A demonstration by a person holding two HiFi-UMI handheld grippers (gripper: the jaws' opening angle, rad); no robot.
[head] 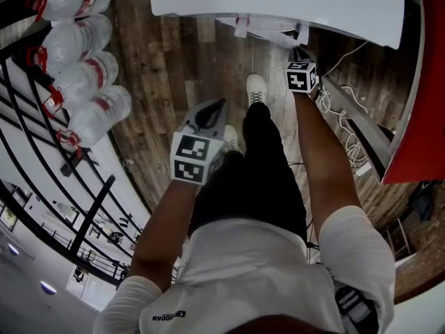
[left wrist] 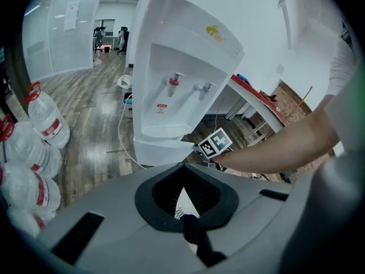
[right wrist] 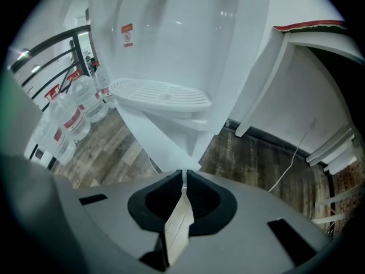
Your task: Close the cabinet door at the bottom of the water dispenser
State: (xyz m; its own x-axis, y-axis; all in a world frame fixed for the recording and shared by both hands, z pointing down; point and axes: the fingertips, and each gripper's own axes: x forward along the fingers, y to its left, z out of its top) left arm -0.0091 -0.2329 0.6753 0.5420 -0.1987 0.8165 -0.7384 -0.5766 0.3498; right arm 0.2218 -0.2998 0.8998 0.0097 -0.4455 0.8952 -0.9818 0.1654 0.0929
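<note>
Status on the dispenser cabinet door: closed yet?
Not yet. Done: the person stands at the water dispenser with the right gripper at the free edge of the cabinet door. In hand: its jaws look pinched on that edge, and the door angles out from the body. The left gripper is shut, empty and held back. Left: swing the door flush, then let go.

Seems to read "JODAN", white print [head: 172, 314] on shirt [head: 264, 270]. Ahead of left tool [left wrist: 183, 167], on water dispenser [left wrist: 171, 44]: red sticker [left wrist: 162, 106], yellow logo [left wrist: 215, 33], both unreadable.
</note>
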